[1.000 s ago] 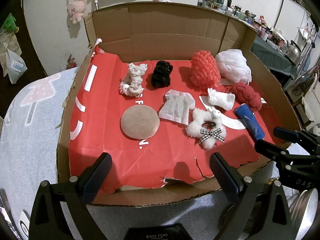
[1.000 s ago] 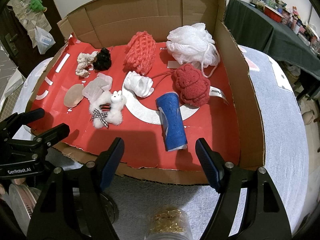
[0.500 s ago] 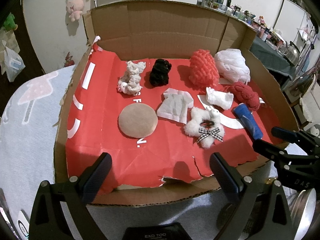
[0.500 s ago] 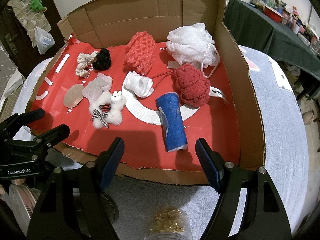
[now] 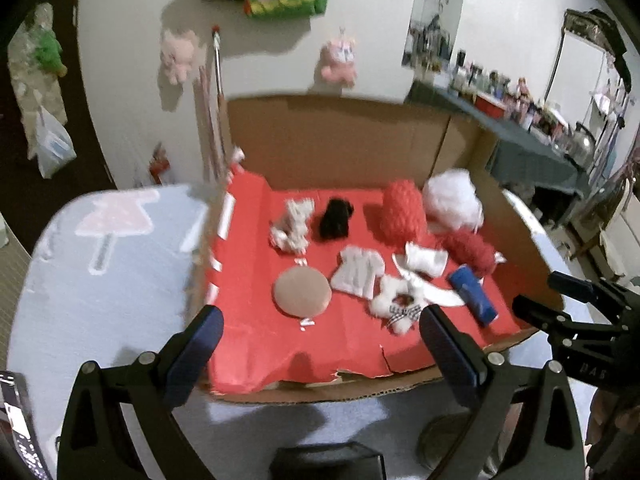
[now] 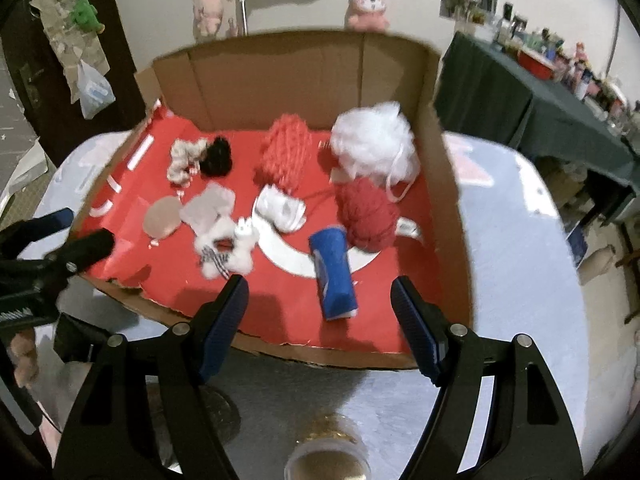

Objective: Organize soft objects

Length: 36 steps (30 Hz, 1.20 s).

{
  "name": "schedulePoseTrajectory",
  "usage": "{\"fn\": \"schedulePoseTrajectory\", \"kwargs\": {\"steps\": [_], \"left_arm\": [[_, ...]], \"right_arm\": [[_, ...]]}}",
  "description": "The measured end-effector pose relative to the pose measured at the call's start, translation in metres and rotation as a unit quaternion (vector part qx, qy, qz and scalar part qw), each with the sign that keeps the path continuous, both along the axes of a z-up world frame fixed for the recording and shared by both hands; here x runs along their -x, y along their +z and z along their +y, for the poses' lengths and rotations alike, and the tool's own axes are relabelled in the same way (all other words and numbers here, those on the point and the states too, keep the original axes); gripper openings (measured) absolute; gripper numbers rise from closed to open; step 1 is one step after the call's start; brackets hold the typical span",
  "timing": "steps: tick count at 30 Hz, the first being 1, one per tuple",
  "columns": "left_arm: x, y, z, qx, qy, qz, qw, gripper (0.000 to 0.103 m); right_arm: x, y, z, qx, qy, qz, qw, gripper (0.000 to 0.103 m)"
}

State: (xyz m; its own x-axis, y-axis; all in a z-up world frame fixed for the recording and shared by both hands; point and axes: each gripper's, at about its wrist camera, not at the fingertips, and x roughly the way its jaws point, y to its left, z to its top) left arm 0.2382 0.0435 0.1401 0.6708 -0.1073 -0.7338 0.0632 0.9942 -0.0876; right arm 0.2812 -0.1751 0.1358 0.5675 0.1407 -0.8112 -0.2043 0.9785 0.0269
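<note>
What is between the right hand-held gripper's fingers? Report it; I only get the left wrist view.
Observer: Nothing. The right hand-held gripper is open and empty.
Operator: Name the thing nearest ahead of it.
Observer: The blue roll, lying on its side inside the cardboard box with one end turned toward the gripper.
Operator: Check below the gripper.
Observer: A clear jar with gold contents stands there, outside the box.
</note>
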Motion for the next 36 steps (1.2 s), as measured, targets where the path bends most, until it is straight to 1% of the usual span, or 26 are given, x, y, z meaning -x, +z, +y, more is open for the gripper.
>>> {"fn": "schedulePoseTrajectory", "kwargs": {"steps": [3,6,8,9,12,13,14,16,18,21,26,29,32,34,36], "left_arm": [[0.020,0.016,0.002,-0.001,0.004,-0.030,0.9995,0.103],[0.044,0.029,0.000,-0.009,0.003,-0.061,0.9981,0.103],[0.065,0.035,-0.003,-0.010,-0.002,-0.081,0.9967,0.103],[0.072,0.037,-0.005,-0.010,-0.003,-0.089,0.9960,0.103],[0.099,0.037,-0.010,-0.013,-0.006,-0.109,0.9940,0.103],[0.107,0.036,-0.011,-0.012,-0.007,-0.113,0.9935,0.103],[0.115,0.034,-0.013,-0.011,-0.009,-0.117,0.9931,0.103],[0.131,0.030,-0.014,-0.007,-0.008,-0.127,0.9919,0.103],[0.148,0.023,-0.016,-0.005,-0.008,-0.136,0.9907,0.103],[0.165,0.010,-0.019,-0.004,-0.015,-0.134,0.9909,0.103],[0.179,-0.014,-0.026,-0.012,-0.017,-0.126,0.9918,0.103],[0.181,-0.034,-0.027,-0.009,-0.010,-0.113,0.9935,0.103],[0.177,-0.055,-0.028,-0.009,-0.007,-0.090,0.9959,0.103],[0.173,-0.067,-0.029,-0.011,-0.004,-0.075,0.9971,0.103],[0.169,-0.080,-0.031,-0.014,-0.001,-0.059,0.9981,0.103]], "right_arm": [[0.013,0.016,-0.002,-0.006,-0.001,-0.021,1.000,0.073],[0.033,0.032,0.000,-0.003,0.001,-0.050,0.999,0.073],[0.051,0.041,0.001,-0.003,0.008,-0.071,0.997,0.080],[0.060,0.045,0.001,-0.006,0.009,-0.081,0.997,0.081],[0.092,0.053,0.001,-0.010,0.015,-0.111,0.994,0.082],[0.103,0.054,0.000,-0.016,0.016,-0.118,0.993,0.084],[0.115,0.053,-0.002,-0.026,0.019,-0.125,0.992,0.089],[0.134,0.050,-0.003,-0.037,0.019,-0.134,0.990,0.090],[0.151,0.044,-0.002,-0.036,0.018,-0.144,0.989,0.090],[0.174,0.033,0.000,-0.031,0.019,-0.154,0.987,0.090],[0.198,0.005,0.001,-0.021,0.012,-0.157,0.987,0.090],[0.202,-0.015,0.000,-0.022,0.007,-0.145,0.989,0.090],[0.200,-0.037,-0.003,-0.027,0.001,-0.124,0.992,0.090],[0.198,-0.053,-0.004,-0.022,-0.004,-0.108,0.994,0.090],[0.194,-0.063,-0.004,-0.018,-0.006,-0.102,0.995,0.090]]}}
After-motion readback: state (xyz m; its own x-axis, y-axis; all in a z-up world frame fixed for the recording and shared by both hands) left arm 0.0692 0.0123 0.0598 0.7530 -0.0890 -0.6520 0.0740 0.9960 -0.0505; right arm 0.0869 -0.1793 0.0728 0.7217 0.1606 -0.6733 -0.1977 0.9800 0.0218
